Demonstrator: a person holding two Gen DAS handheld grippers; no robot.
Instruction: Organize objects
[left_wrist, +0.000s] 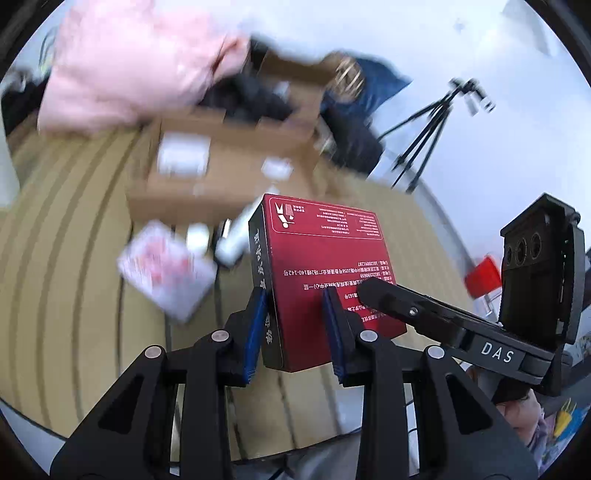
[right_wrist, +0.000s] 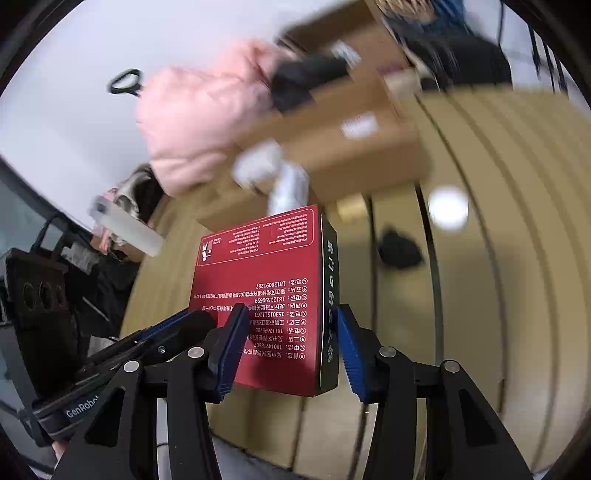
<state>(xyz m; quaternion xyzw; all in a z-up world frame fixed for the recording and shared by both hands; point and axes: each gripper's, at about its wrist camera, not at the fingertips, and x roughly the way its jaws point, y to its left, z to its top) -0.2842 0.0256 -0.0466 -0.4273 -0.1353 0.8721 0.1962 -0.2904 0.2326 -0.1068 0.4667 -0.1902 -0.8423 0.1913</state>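
Note:
A flat red box (left_wrist: 325, 266) with white printed text and black sides is held up above a tan striped tabletop (left_wrist: 74, 229). My left gripper (left_wrist: 297, 314) is shut on its left edge, blue pads either side. My right gripper (right_wrist: 291, 343) is shut on its right edge; the box (right_wrist: 258, 288) fills the middle of the right wrist view. Each gripper's fingers show in the other's view: the right one (left_wrist: 399, 295) and the left one (right_wrist: 177, 325).
An open cardboard box (left_wrist: 229, 162) holding dark items stands behind, with a pink jacket (left_wrist: 129, 62) beside it. A pink-and-white packet (left_wrist: 166, 269) and white items (left_wrist: 232, 240) lie on the table. A tripod (left_wrist: 428, 129) stands at right. A white round thing (right_wrist: 447, 208) and a black item (right_wrist: 399, 247) lie on the tabletop.

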